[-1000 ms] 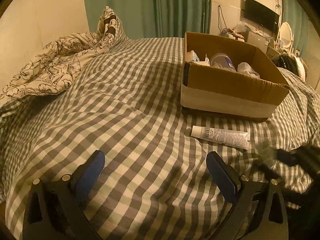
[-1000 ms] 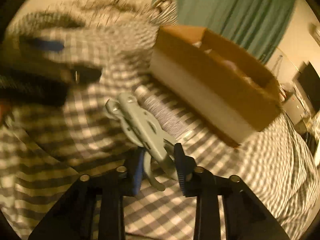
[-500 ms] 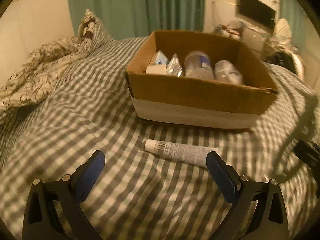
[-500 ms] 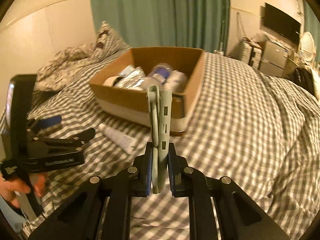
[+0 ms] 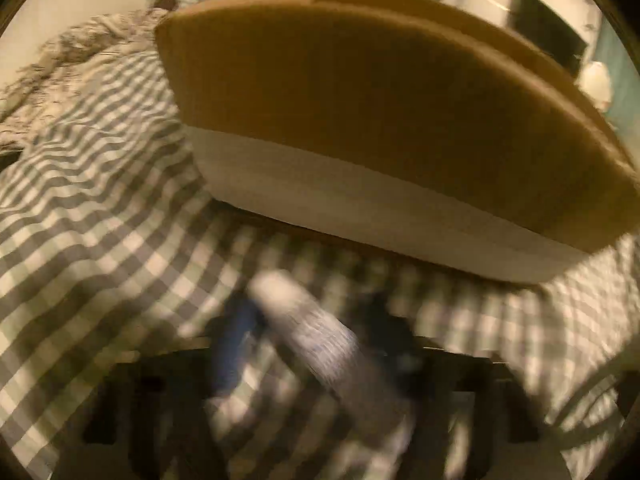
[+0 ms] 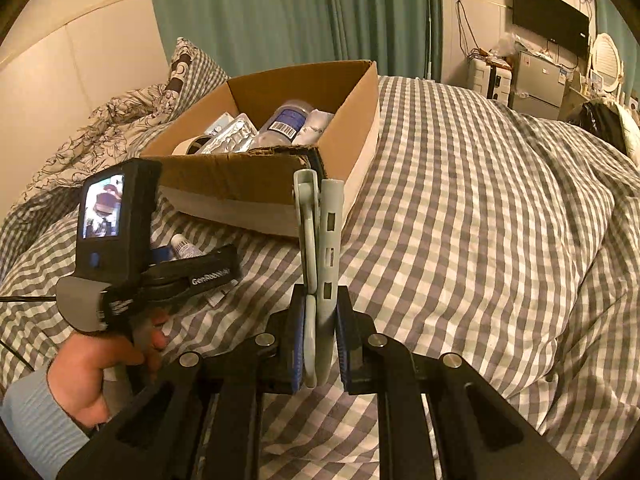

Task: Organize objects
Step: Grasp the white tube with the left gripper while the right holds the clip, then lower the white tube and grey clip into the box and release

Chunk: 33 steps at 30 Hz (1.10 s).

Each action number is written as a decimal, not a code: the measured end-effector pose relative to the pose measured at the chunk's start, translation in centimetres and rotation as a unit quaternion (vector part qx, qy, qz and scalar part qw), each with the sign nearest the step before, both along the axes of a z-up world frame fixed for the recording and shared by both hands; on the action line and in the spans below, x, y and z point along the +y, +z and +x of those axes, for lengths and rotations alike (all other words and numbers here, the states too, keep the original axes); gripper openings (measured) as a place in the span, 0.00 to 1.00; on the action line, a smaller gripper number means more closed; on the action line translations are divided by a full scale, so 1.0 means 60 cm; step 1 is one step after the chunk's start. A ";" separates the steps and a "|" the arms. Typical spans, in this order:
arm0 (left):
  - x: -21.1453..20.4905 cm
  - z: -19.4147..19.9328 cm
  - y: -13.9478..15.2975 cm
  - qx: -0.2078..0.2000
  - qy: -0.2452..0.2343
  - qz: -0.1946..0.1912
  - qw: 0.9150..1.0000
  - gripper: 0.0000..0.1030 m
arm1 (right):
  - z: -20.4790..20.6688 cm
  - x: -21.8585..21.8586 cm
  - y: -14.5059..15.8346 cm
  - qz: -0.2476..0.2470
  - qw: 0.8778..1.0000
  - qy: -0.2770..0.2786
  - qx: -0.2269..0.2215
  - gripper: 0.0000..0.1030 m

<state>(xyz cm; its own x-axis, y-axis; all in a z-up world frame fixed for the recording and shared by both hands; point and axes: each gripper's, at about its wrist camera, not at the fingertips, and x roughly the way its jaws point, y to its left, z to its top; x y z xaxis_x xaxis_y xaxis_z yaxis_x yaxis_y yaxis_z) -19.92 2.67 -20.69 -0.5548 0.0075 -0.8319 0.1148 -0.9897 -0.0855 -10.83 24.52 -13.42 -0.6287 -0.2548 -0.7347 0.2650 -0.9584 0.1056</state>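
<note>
A cardboard box (image 6: pixel 256 184) holding several small items stands on the checked bed; it fills the upper left wrist view (image 5: pixel 380 104). My right gripper (image 6: pixel 318 350) is shut on a pale grey-green clip tool (image 6: pixel 320 240), held upright above the bed in front of the box. My left gripper (image 5: pixel 316 340) is low on the bed by the box, its fingers close around a white tube (image 5: pixel 320 344); the frame is blurred. The tube's cap end (image 6: pixel 182 245) peeks out by the left gripper in the right wrist view.
The checked duvet (image 6: pixel 480 208) covers the bed. A floral blanket and pillow (image 6: pixel 120 120) lie at the far left. Green curtains, a TV and cluttered furniture (image 6: pixel 536 76) stand beyond the bed.
My left gripper dropped toward the bed and closed in on the white tube. My right gripper kept the clip tool and moved slightly right of the box.
</note>
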 end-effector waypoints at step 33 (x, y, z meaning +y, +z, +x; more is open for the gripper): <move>-0.029 0.051 0.388 0.205 -0.112 0.044 0.971 0.21 | 0.027 -0.073 0.274 -0.014 0.993 0.034 0.116 0.12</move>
<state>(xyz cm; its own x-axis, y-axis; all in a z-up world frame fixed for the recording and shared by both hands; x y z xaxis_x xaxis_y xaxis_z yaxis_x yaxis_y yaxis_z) -16.85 0.91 2.58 -0.8155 0.2282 -0.5318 -0.1648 -0.9725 -0.1646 -9.23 20.13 3.00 -0.7609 -0.3213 -0.5637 0.3495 -0.9349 0.0612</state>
